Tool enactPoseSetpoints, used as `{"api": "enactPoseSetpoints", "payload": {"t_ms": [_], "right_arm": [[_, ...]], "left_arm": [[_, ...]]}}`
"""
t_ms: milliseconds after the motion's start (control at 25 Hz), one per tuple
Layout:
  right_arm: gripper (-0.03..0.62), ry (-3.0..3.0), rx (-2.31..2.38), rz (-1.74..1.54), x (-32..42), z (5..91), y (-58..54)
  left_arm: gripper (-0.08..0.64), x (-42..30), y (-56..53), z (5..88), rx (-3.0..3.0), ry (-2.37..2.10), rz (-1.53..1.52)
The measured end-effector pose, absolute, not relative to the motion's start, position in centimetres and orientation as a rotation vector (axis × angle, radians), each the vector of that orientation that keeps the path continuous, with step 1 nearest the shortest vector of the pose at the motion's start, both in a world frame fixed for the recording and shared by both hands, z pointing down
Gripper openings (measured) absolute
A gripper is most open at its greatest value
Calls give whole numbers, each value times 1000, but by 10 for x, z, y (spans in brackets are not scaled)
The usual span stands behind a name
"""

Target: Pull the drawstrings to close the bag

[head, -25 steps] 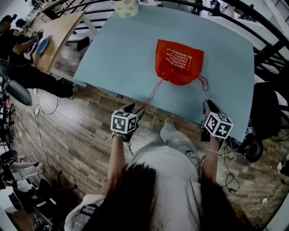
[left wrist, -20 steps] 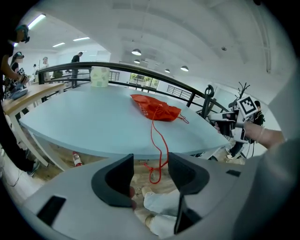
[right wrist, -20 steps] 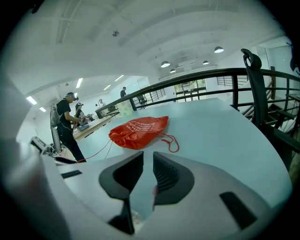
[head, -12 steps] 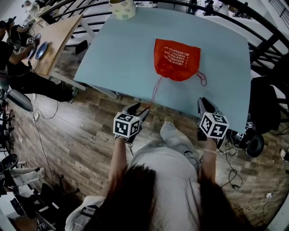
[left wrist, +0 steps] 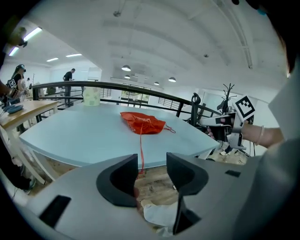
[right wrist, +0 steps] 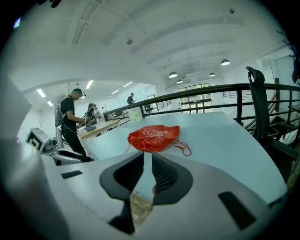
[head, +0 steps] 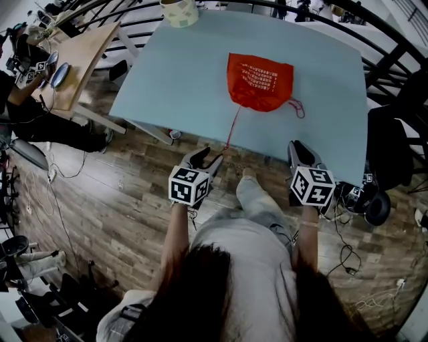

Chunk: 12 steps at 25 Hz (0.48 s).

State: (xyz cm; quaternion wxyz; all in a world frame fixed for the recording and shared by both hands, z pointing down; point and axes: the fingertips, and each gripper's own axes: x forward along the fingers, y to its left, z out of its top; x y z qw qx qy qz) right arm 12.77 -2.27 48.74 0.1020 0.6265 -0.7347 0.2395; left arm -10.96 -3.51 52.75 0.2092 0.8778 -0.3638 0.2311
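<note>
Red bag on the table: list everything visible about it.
The red bag looks like thin crinkled fabric with white print, lying flat on the pale blue table, cinched mouth toward the person. One red drawstring runs off the near edge, between the left gripper's jaws, apart though just closing a little; the other drawstring loops beside the mouth.

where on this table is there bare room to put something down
The widest bare patch is the left half of the table, between the roll at the far edge and the near edge. The right side beyond the bag is free too. Crowded: in front of the bag, where its cords lie.
</note>
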Motion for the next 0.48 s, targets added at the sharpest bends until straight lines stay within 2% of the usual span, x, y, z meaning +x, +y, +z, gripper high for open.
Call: {"api": "enactPoseSetpoints", "payload": {"t_ms": [480], "right_arm": [[55,-2207,1865,586,103,464,6]], "left_arm": [[155,-105,-22,484,2601,-1085,584]]}}
